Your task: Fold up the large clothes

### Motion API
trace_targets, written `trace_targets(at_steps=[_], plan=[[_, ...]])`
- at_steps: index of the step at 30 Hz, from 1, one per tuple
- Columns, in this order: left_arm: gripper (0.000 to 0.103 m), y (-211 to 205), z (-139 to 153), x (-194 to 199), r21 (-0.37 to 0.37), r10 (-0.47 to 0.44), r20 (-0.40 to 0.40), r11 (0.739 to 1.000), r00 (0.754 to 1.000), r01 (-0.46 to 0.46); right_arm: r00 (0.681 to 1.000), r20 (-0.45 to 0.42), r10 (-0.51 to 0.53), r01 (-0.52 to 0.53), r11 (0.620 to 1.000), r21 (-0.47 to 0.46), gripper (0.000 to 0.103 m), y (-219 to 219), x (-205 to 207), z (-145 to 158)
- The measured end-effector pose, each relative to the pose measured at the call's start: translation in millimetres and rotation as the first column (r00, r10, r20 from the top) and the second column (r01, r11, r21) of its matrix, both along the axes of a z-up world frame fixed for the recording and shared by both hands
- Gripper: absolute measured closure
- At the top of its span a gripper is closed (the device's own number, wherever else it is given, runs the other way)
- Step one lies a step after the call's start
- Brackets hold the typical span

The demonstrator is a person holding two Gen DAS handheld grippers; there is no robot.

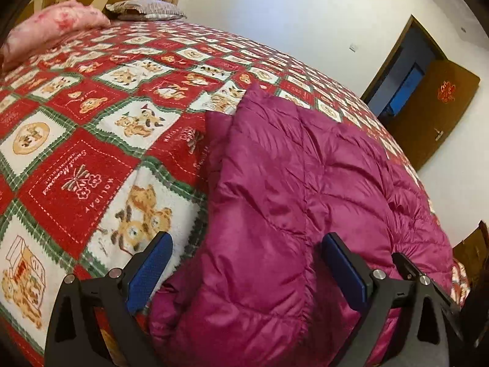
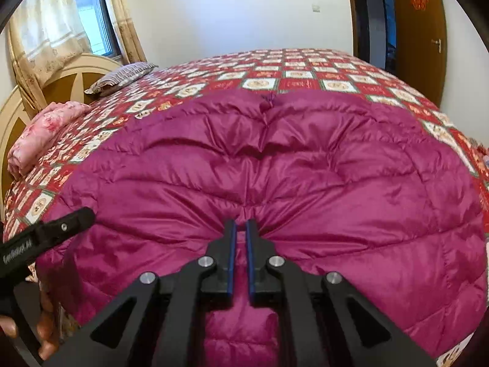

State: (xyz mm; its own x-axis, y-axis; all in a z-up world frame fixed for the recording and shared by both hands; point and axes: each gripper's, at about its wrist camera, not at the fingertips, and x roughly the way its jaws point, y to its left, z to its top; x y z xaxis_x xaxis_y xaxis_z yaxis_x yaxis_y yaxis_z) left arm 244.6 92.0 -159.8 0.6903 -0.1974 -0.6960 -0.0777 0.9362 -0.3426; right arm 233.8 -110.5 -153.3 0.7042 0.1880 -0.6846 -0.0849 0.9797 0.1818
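Observation:
A magenta quilted down jacket [image 2: 305,165] lies spread across the bed, its seams puckering toward my right gripper [image 2: 241,223]. That gripper is shut on a pinch of the jacket's near edge, with only a thin slit between the blue pads. In the left wrist view the jacket [image 1: 305,168] runs off to the right, and its rounded near corner bulges between the jaws of my left gripper [image 1: 247,240]. Those jaws stand wide open, and the blue pads [image 1: 149,272] do not press the fabric. A left gripper finger [image 2: 76,217] also shows at the jacket's left edge, with a hand [image 2: 45,333] below it.
The bed has a red, white and green checked bear-print blanket [image 1: 76,153]. A pink folded quilt [image 1: 55,27] and a striped pillow [image 2: 122,76] lie by the headboard [image 2: 61,76]. A curtained window [image 2: 88,15] is at the back left, and a brown door [image 2: 424,30] at the right.

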Motion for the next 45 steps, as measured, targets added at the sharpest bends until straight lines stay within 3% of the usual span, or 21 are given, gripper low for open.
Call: trace_targets(at_steps=[5, 11, 17, 21, 26, 30, 32, 34, 36, 42, 45], plan=[[0.004, -8.0, -1.8, 0.4, 0.037, -0.007, 0.017, 0.999, 1.000, 0.006, 1.000, 0.005, -0.011, 0.011, 1.000, 0.028, 0.097, -3.2, -0.9, -5.0], [0.004, -14.0, -2.4, 2.6, 0.117, 0.011, -0.024, 0.993, 1.000, -0.009, 0.999, 0.035, -0.006, 0.007, 0.999, -0.036, 0.097, 6.1, -6.9, -6.7], [0.004, -11.8, -3.1, 4.7, 0.129, 0.011, -0.045, 0.992, 0.999, -0.006, 1.000, 0.014, -0.006, 0.006, 1.000, -0.009, 0.097, 1.9, -3.8, -5.4], [0.004, -11.4, -3.1, 6.5, 0.133, 0.012, -0.052, 0.991, 0.999, -0.005, 1.000, 0.002, 0.001, -0.001, 0.997, -0.074, 0.097, 9.3, -3.9, 5.0], [0.004, -12.6, -2.9, 8.2, 0.138, 0.018, -0.057, 0.990, 0.998, -0.010, 0.997, 0.072, -0.019, 0.021, 0.999, -0.036, 0.097, 7.9, -14.0, 21.5], [0.004, -12.1, -2.7, 8.8, 0.128, 0.015, -0.059, 0.992, 0.998, -0.007, 1.000, 0.003, -0.001, 0.001, 1.000, -0.019, 0.097, 10.0, -3.3, 1.0], [0.004, -13.2, -1.5, 8.6, 0.119, 0.003, -0.058, 0.993, 0.998, 0.004, 1.000, 0.015, -0.002, 0.002, 1.000, -0.008, 0.098, 8.4, -4.1, -4.3], [0.012, -15.4, 0.7, 7.6, 0.113, -0.013, -0.049, 0.993, 0.999, 0.019, 1.000, 0.009, 0.005, -0.005, 1.000, -0.019, 0.098, 9.7, -2.6, -3.9], [0.027, -18.0, 3.9, 5.5, 0.100, -0.022, -0.039, 0.995, 0.999, 0.026, 1.000, 0.005, 0.008, -0.008, 1.000, -0.010, 0.098, 8.5, -3.1, -4.0], [0.060, -13.8, 17.1, 2.5, 0.035, -0.029, -0.008, 0.999, 1.000, 0.030, 1.000, -0.015, 0.001, 0.001, 0.996, 0.093, 0.098, -4.9, -2.3, -6.7], [0.066, -16.0, 30.2, 2.0, 0.008, -0.056, 0.028, 0.998, 0.998, 0.056, 1.000, -0.024, -0.003, 0.006, 0.991, 0.133, 0.098, -8.1, -2.5, -8.3]])
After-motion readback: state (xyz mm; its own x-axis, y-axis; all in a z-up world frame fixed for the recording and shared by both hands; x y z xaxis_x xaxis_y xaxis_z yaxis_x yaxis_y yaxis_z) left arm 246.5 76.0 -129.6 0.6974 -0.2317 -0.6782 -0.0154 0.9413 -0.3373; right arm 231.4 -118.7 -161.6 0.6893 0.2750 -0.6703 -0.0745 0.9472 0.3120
